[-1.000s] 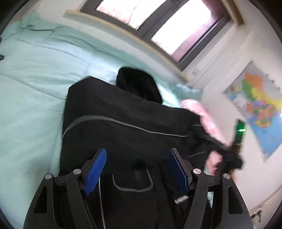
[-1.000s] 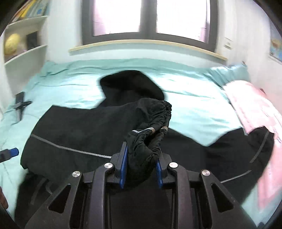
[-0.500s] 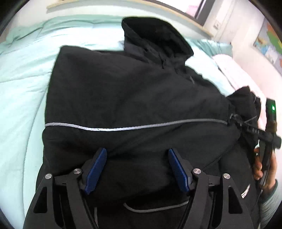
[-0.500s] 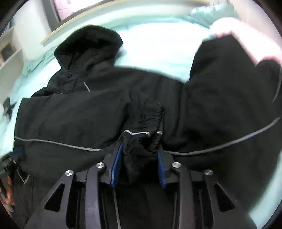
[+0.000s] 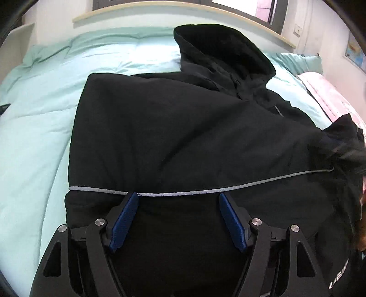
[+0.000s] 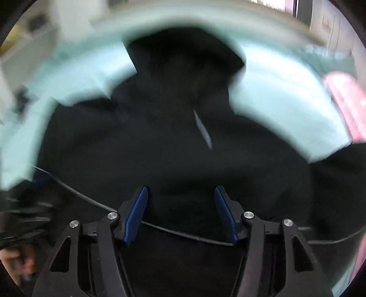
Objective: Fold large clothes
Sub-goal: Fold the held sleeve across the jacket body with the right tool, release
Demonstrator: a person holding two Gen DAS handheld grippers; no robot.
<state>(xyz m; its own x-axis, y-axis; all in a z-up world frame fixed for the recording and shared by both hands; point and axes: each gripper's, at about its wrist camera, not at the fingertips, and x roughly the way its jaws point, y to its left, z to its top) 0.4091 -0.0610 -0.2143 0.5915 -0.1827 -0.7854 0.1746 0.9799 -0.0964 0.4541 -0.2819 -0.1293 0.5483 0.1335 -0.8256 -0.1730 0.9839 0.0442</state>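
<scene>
A large black hooded jacket (image 5: 183, 137) lies spread on a mint green bed (image 5: 41, 118), hood (image 5: 224, 52) toward the window, a thin grey reflective stripe (image 5: 205, 190) across it. A sleeve cuff (image 5: 343, 141) lies bunched at the right. My left gripper (image 5: 178, 214) is open and empty just above the jacket's lower body. In the blurred right wrist view the jacket (image 6: 173, 148) fills the middle, and my right gripper (image 6: 180, 212) is open and empty above it.
A pink cloth (image 5: 329, 96) lies at the bed's right side. A window and sill (image 5: 183, 9) run along the far wall. A dark object (image 5: 3, 108) lies at the bed's left edge. A hand (image 6: 20, 262) shows at lower left in the right wrist view.
My right gripper has opened and let go of the sleeve cuff, which now lies on the jacket. The right view is moving fast. My left gripper stayed open, hovering over the jacket.
</scene>
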